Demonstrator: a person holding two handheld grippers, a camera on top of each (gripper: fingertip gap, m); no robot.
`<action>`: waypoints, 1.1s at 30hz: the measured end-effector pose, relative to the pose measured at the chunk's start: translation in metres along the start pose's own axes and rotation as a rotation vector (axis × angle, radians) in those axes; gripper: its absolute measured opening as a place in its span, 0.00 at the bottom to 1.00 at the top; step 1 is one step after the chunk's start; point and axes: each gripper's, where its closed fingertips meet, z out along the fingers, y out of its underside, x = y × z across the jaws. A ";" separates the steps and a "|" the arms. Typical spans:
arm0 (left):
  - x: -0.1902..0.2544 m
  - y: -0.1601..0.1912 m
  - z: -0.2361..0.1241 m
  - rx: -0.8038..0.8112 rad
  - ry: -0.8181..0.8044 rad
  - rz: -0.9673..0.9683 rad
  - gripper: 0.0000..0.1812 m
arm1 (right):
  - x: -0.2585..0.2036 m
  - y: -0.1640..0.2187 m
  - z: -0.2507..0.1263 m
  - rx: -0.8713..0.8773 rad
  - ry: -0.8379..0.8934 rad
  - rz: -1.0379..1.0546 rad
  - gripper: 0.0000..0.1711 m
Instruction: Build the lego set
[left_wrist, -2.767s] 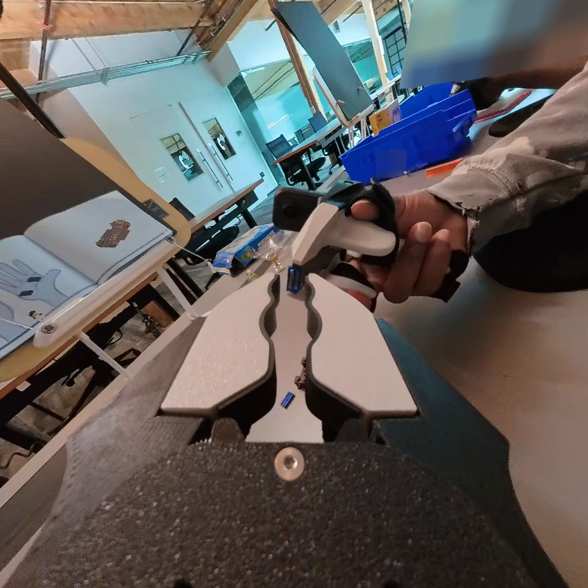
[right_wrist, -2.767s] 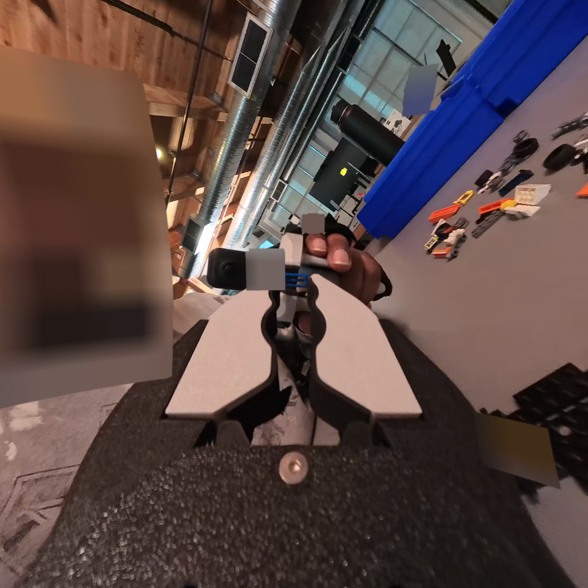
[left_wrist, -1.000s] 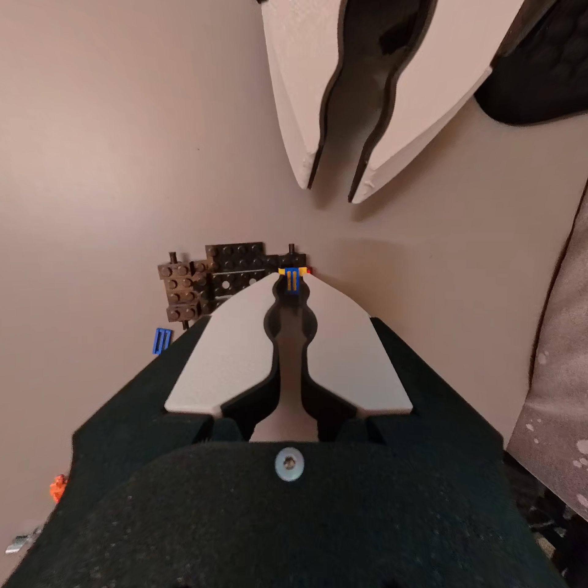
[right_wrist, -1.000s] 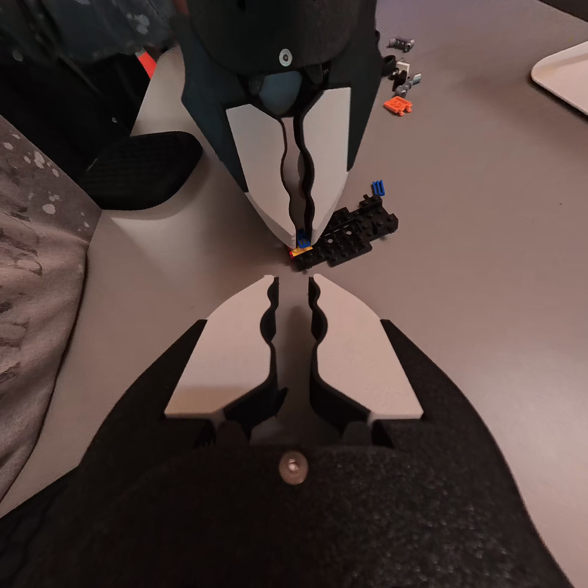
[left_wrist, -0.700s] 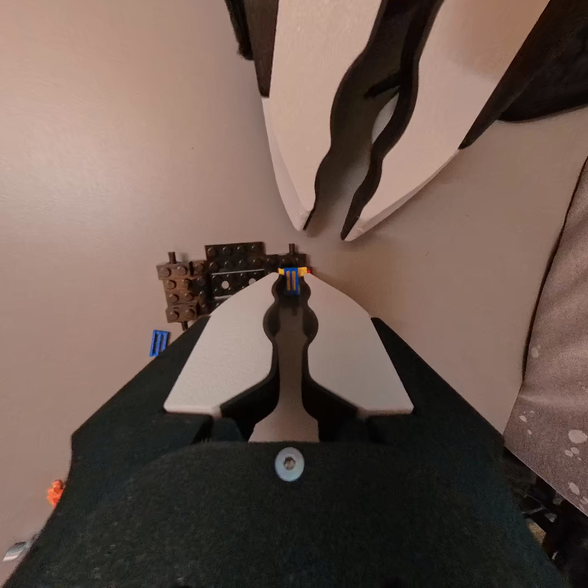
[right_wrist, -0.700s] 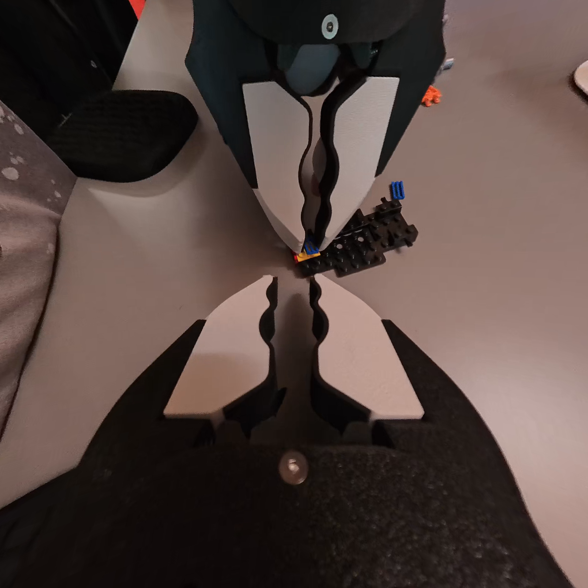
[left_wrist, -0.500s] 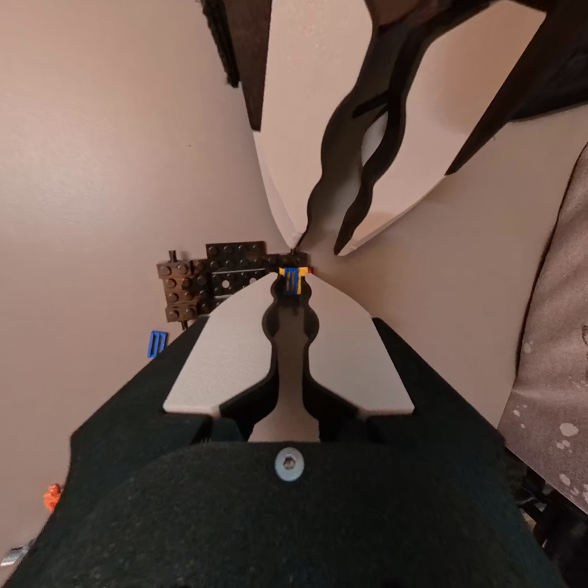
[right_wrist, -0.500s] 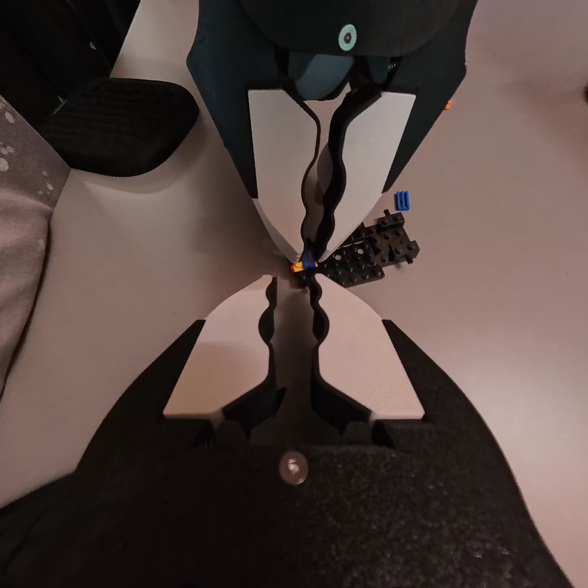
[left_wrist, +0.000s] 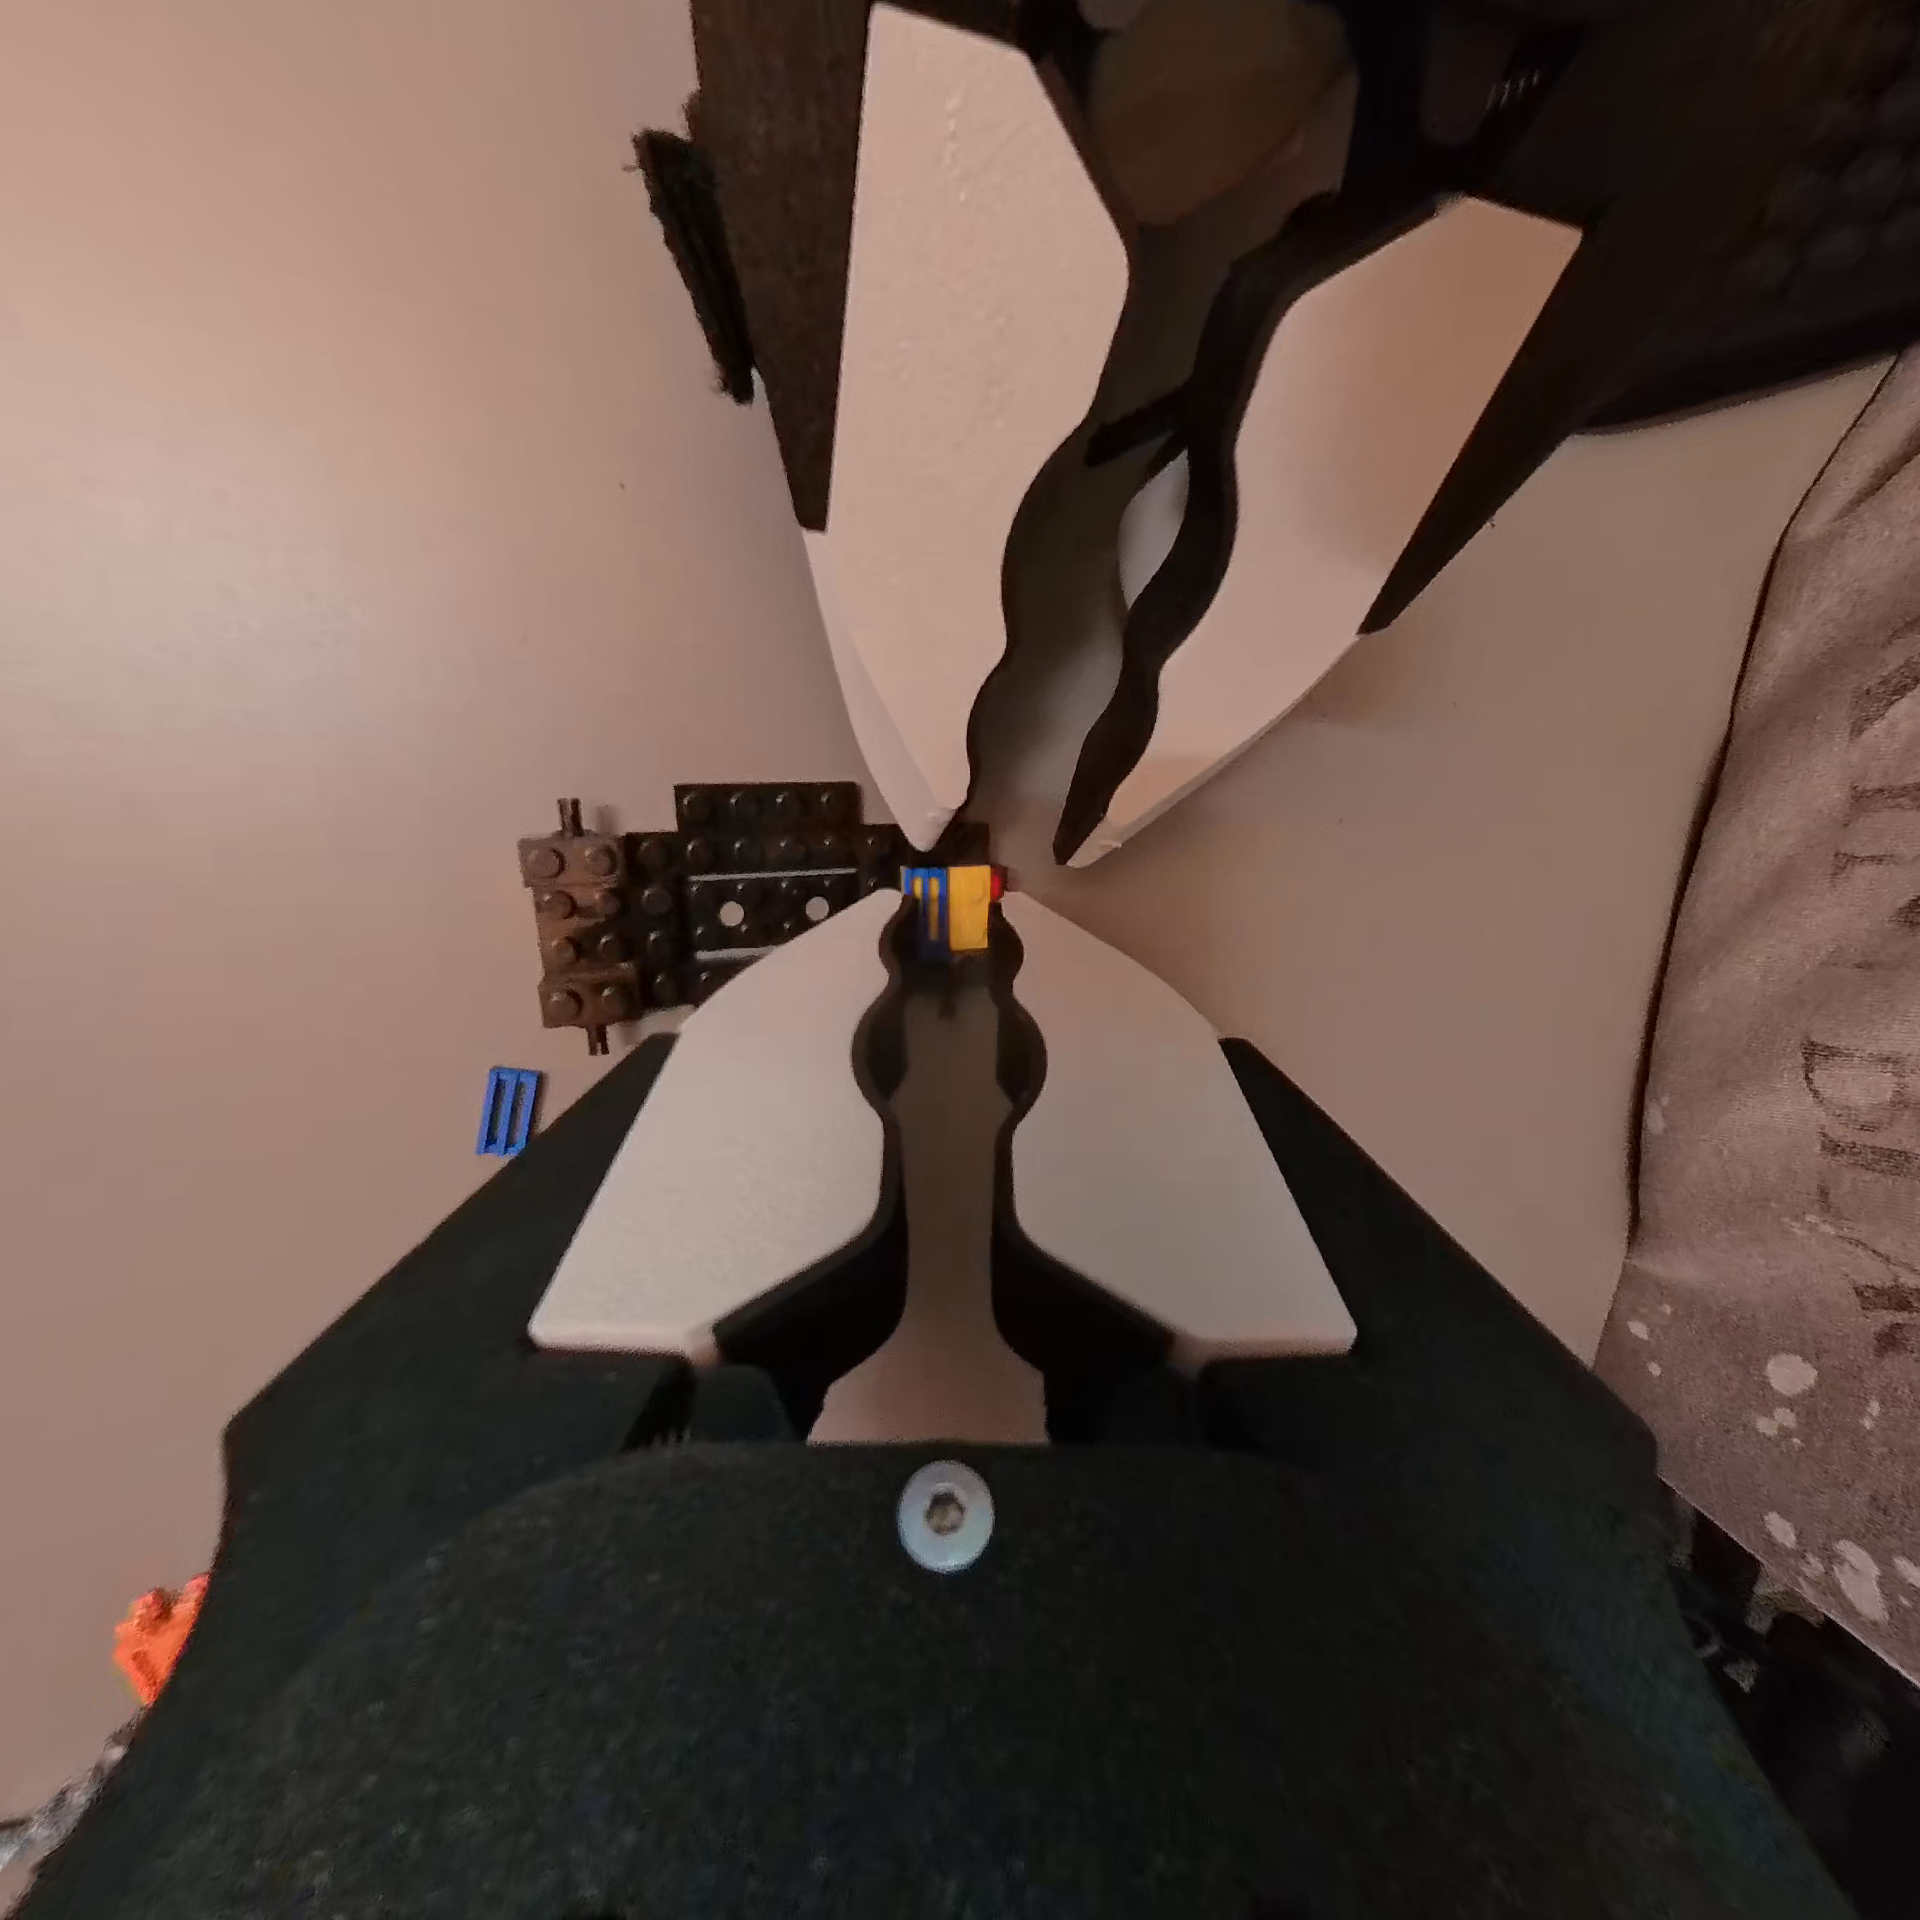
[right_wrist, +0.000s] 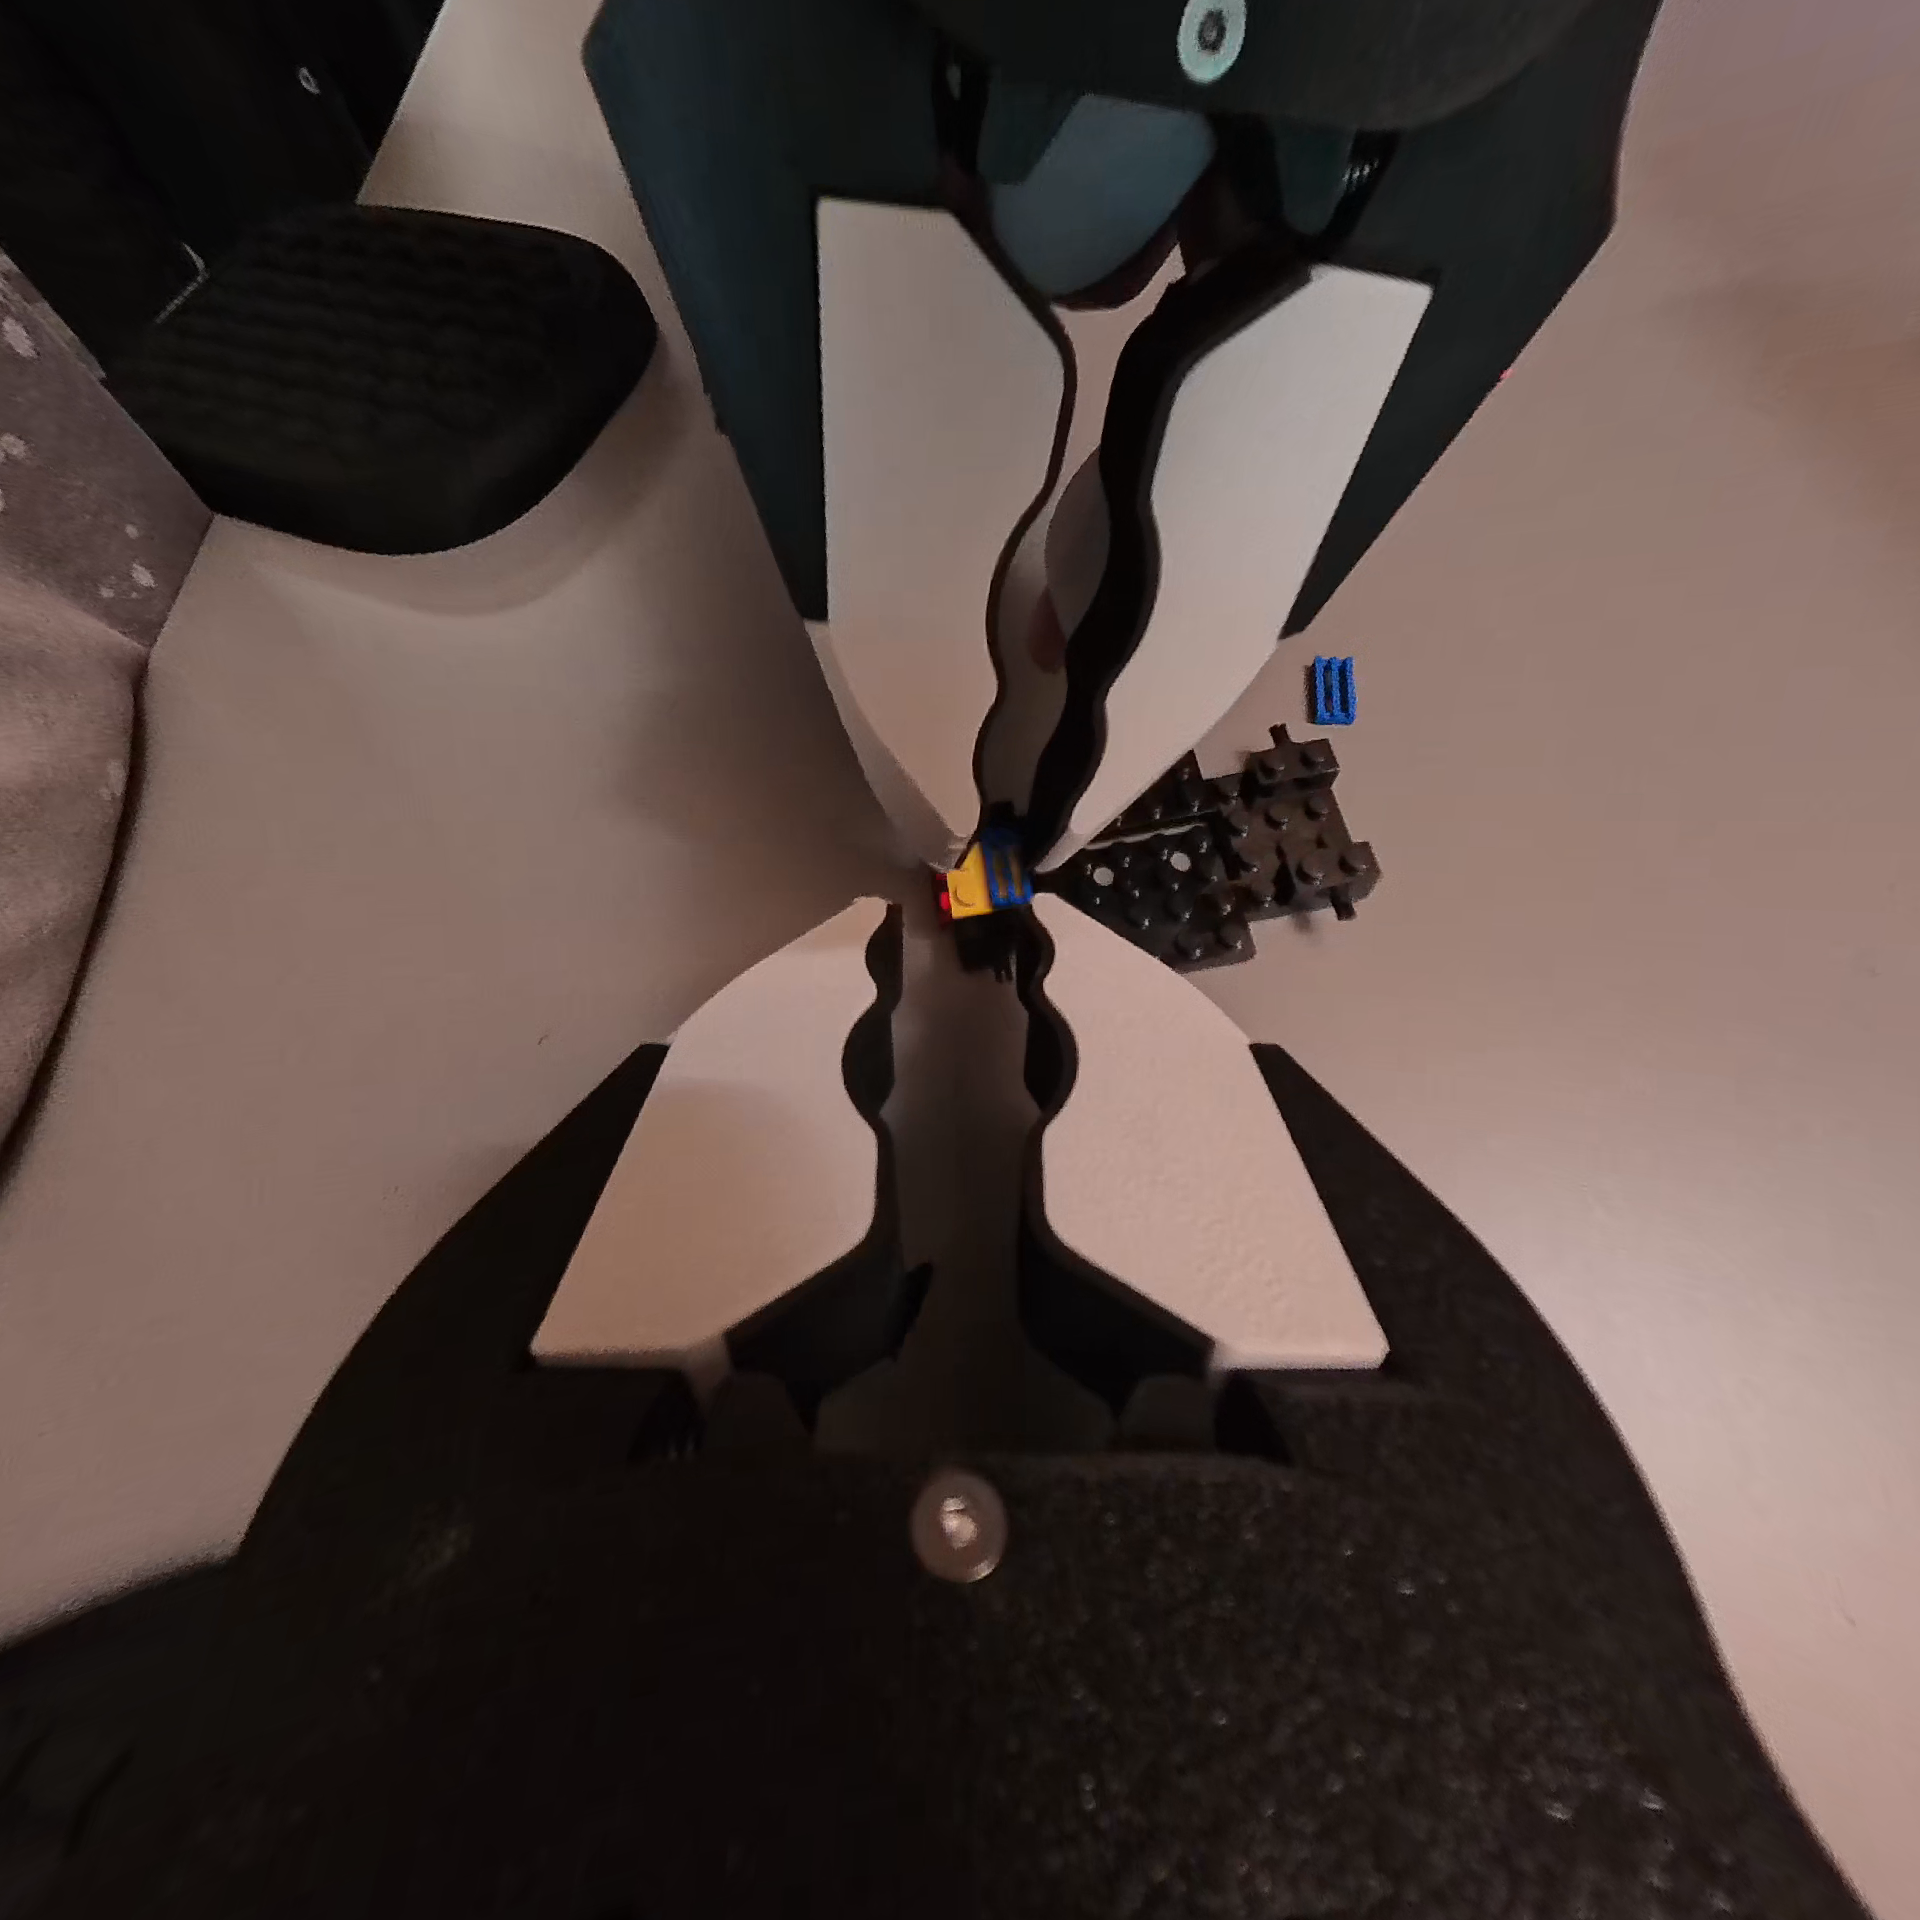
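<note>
Left of the black chassis (left_wrist: 748, 894): spare blue grille tile (left_wrist: 507, 1110). At its right end, your left gripper (left_wrist: 948, 914) pinches a blue grille tile (left_wrist: 925, 904) beside the yellow brick (left_wrist: 969, 906). Light, rigid, slippery; grip its edges. Right gripper (right_wrist: 961, 925) stands apart, empty.

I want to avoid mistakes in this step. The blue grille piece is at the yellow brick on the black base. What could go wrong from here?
1. The blue grille piece covers only part of the yellow brick; pressed now, it may seat crooked.
2. The right gripper is open beside the black base, not holding it, so the base may slide.
3. The spare blue grille lies loose near the left gripper and could be knocked away.
</note>
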 end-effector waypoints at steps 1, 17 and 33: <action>0.000 0.000 -0.001 0.006 0.001 -0.002 0.07 | 0.000 0.000 0.000 -0.001 0.000 0.000 0.12; -0.003 0.006 -0.017 0.059 -0.085 0.012 0.08 | 0.003 -0.002 0.007 -0.057 0.002 -0.032 0.15; 0.004 0.053 -0.020 0.335 -0.229 -0.149 0.08 | 0.001 0.002 0.018 -0.272 0.058 -0.186 0.14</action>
